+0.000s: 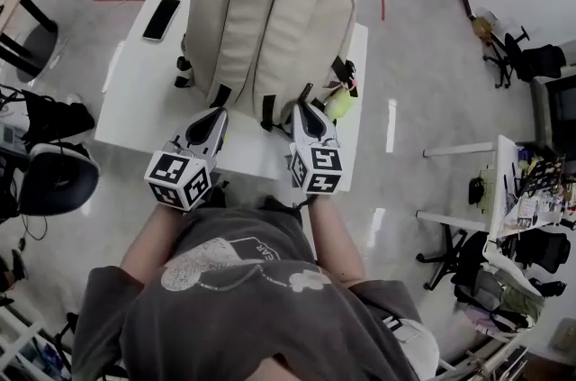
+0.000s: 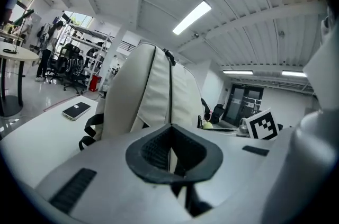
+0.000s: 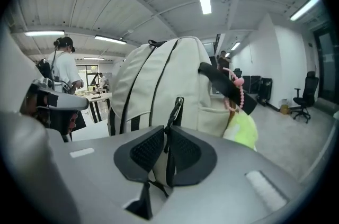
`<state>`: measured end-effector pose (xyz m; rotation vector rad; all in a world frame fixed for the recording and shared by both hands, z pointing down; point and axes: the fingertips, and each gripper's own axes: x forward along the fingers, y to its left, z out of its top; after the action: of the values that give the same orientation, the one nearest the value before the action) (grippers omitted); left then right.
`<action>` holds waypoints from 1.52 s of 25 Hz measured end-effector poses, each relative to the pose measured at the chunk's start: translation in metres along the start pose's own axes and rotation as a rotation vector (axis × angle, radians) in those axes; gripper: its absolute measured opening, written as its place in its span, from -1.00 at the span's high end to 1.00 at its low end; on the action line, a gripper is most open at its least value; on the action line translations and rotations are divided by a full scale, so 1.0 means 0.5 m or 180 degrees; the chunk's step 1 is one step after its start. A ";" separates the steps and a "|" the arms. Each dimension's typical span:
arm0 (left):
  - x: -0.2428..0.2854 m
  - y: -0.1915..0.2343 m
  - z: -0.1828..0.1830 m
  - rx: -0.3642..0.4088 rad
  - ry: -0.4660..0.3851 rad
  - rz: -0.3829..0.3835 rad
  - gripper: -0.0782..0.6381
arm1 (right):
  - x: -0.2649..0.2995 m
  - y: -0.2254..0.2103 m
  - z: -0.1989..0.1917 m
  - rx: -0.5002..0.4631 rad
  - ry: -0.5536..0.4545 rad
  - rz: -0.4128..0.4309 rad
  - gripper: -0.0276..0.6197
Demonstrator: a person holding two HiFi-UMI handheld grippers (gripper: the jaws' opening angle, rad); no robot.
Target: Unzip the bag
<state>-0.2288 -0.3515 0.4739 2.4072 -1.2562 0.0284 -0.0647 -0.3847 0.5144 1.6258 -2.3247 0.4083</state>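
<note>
A beige backpack (image 1: 265,19) lies on the white table (image 1: 135,100), its back panel and black straps facing up. Both grippers sit at its near edge. My left gripper (image 1: 219,113) rests against the bag's left corner; in the left gripper view the backpack (image 2: 153,96) fills the middle and the left gripper (image 2: 170,151) has its pads together, with nothing clearly between them. My right gripper (image 1: 301,107) is at the right corner. There the right gripper (image 3: 166,146) is shut on a thin black pull tab (image 3: 176,107) with a metal loop, hanging from the backpack (image 3: 159,80).
A black phone (image 1: 161,18) lies at the table's far left. A yellow-green pouch (image 1: 338,104) and pink bead chain (image 3: 235,93) hang at the bag's right side. Office chairs (image 1: 54,176) stand left, a cluttered desk (image 1: 513,181) right. A person (image 3: 63,66) stands farther off.
</note>
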 end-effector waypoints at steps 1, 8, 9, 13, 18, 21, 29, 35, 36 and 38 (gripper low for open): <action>0.003 0.000 -0.001 0.0007 0.0014 -0.0041 0.76 | -0.004 0.004 0.000 -0.0053 -0.0003 -0.0047 0.80; 0.022 0.001 -0.029 0.0075 0.0174 -0.0285 0.76 | -0.008 -0.011 -0.056 0.0020 0.0120 -0.0318 0.81; 0.023 0.002 -0.037 0.0077 0.0207 -0.0308 0.76 | -0.005 -0.014 -0.074 0.0032 0.0185 -0.0346 0.81; 0.027 0.013 -0.075 0.0077 0.0342 -0.0341 0.76 | 0.010 -0.014 -0.153 0.0029 0.0469 -0.0385 0.81; 0.029 0.030 -0.132 0.0110 0.0535 -0.0315 0.76 | 0.020 -0.007 -0.240 0.0111 0.0759 -0.0419 0.81; 0.029 0.035 -0.156 0.0078 0.0621 -0.0302 0.76 | 0.022 -0.005 -0.286 0.0115 0.0987 -0.0409 0.80; 0.021 0.042 -0.194 0.0027 0.0746 -0.0286 0.76 | 0.019 0.001 -0.358 0.0214 0.1365 -0.0421 0.80; 0.016 0.045 -0.199 0.0002 0.0754 -0.0275 0.76 | 0.022 -0.002 -0.363 0.0377 0.1351 -0.0428 0.80; 0.016 0.046 -0.198 0.0001 0.0747 -0.0275 0.76 | 0.021 -0.002 -0.362 0.0388 0.1334 -0.0430 0.80; 0.015 0.046 -0.197 0.0006 0.0739 -0.0278 0.76 | 0.022 -0.002 -0.362 0.0411 0.1299 -0.0425 0.80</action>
<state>-0.2253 -0.3319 0.5732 2.3773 -1.0460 0.2750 -0.0561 -0.3254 0.6854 1.5667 -1.9117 0.7913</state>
